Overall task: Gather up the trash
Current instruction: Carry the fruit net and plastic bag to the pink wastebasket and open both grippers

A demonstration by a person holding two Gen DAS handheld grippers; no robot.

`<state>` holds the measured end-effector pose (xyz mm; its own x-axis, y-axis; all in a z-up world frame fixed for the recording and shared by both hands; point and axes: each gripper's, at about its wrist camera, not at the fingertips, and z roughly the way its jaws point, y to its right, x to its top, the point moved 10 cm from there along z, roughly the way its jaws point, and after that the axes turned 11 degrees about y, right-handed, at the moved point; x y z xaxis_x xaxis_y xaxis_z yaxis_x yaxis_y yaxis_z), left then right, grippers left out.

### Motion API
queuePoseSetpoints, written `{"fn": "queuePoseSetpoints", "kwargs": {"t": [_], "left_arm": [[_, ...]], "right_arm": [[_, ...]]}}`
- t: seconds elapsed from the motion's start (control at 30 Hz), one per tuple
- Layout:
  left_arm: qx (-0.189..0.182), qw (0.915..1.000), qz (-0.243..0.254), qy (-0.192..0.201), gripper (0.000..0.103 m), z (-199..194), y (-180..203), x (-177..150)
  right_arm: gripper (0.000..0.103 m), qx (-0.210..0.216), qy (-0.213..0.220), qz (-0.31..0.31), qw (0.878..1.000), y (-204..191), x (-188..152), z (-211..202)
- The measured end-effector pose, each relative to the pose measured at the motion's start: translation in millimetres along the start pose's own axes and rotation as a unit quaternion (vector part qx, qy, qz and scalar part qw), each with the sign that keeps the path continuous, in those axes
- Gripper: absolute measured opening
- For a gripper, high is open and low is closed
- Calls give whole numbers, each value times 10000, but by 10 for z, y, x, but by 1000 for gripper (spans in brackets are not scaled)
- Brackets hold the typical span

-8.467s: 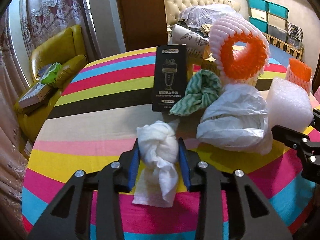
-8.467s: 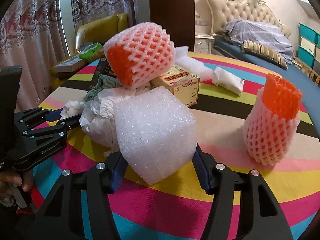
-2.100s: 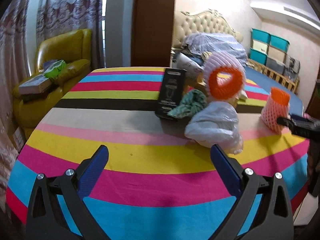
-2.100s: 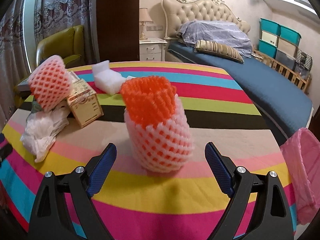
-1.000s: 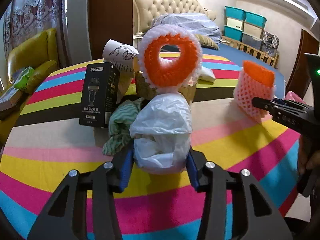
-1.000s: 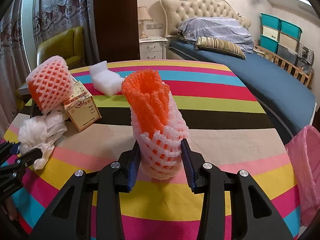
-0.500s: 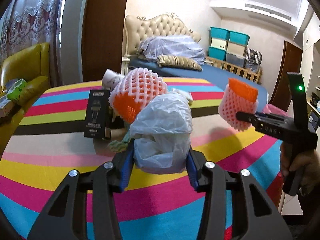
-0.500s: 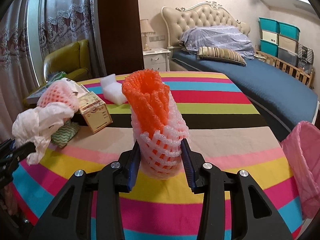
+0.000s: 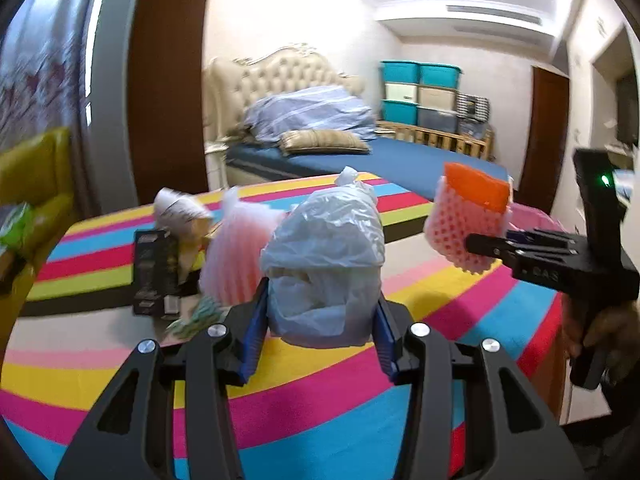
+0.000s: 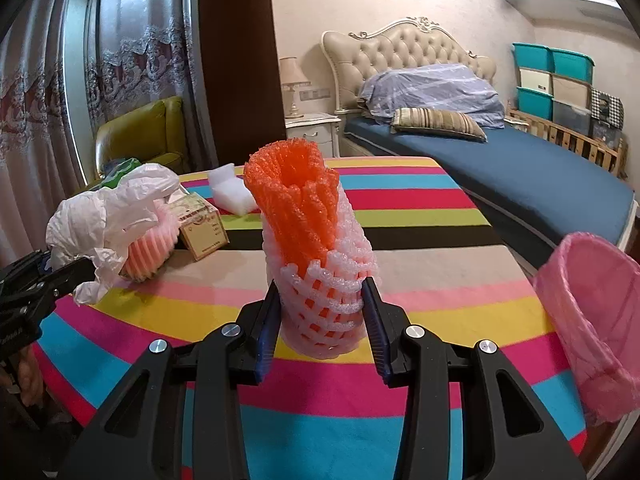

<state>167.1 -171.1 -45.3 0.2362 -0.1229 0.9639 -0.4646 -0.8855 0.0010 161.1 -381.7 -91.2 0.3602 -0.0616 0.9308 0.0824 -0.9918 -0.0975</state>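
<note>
Bench [image 10: 432, 200]: round, striped cloth; it carries the trash not yet picked up, all grouped toward its far left edge as the right wrist view shows it.
Bin [image 10: 592, 312]: pink-lined, standing just off the bench's right edge; its inside does not show, so what has gone in cannot be told.
Bag [image 9: 324, 256]: crumpled white plastic, lifted clear of the bench and pinched at its lower part between the pads of the left tongs [image 9: 320, 332].
Sleeve [image 10: 316, 256]: orange foam net inside a white one, squeezed at its base by the right tongs [image 10: 320, 332] and held above the near part of the bench, upright.
Second sleeve [image 10: 150, 248]: pink-and-orange net lying on its side at the left edge, partly behind the bag.
Box [image 10: 200, 224]: small cardboard carton, touching the second sleeve.
Black box [image 9: 154, 272]: upright, blurred, near the left edge.
Foam [image 10: 232, 190]: white piece toward the far edge, apart from the rest.
Cloth [image 9: 196, 316]: green scrap, blurred, beside the black box.
Progress: both tongs are loaded and neither load is at the bin, so this pair is mid-carry. I judge the job roughly halfway; at least five pieces are left on the bench.
Next: likely bring both loads over the bin's rim and release.
</note>
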Motion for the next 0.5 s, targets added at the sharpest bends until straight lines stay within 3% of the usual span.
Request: {"fn": "queuePoseSetpoints", "kwargs": {"t": [0.5], "left_arm": [[-96, 9993, 11, -349, 45, 284, 23, -170]], "right_arm": [[39, -132, -153, 231, 9995, 265, -184, -34]]}}
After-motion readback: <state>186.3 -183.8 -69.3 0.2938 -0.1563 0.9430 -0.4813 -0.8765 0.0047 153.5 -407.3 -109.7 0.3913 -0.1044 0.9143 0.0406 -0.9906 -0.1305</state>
